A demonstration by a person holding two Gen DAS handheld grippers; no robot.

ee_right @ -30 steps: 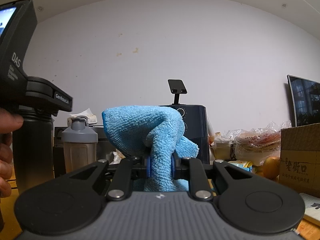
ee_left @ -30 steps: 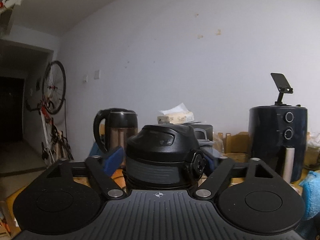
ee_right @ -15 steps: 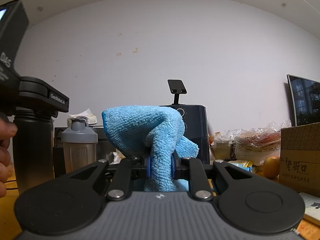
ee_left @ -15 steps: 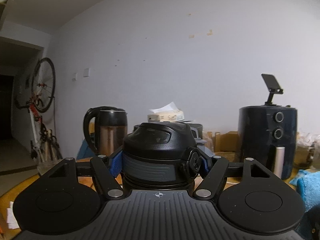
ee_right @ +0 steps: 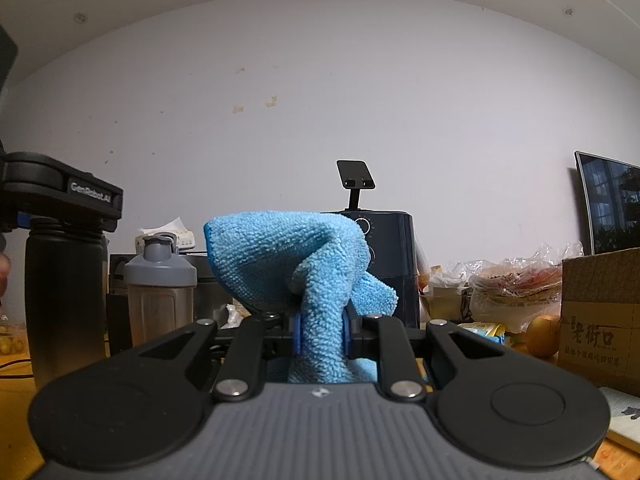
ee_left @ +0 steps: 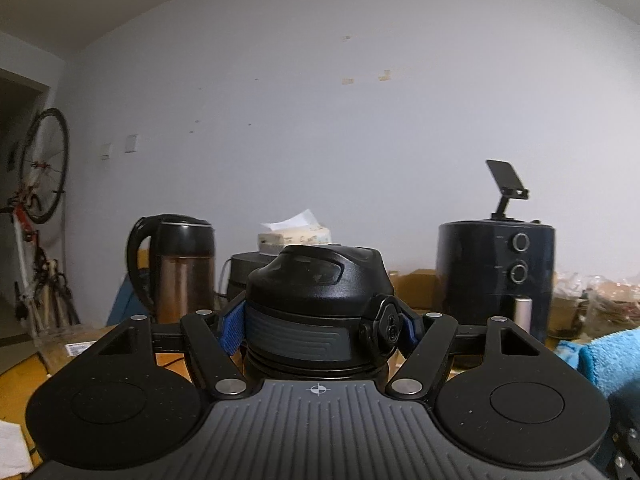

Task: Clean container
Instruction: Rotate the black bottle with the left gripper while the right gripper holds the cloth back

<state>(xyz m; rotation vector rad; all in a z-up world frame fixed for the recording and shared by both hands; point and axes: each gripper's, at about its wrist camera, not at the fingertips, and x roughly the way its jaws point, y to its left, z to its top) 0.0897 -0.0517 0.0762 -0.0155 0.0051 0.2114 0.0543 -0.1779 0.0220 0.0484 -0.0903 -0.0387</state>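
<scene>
Nearest the left wrist view, the left gripper is clamped on the lid band of the black bottle, the container to be cleaned, its blue pads pressing both sides so the bottle stands upright between them. In the right wrist view the right gripper pinches a bunched blue cloth that rises above its narrow jaws; the same bottle shows at that view's left edge, well apart from the cloth. As I judge it, both tools are in hand but no wiping has begun: cloth and bottle must yet be brought together. Behind, on the cluttered desk, stand a grey shaker, a kettle and an air fryer.
</scene>
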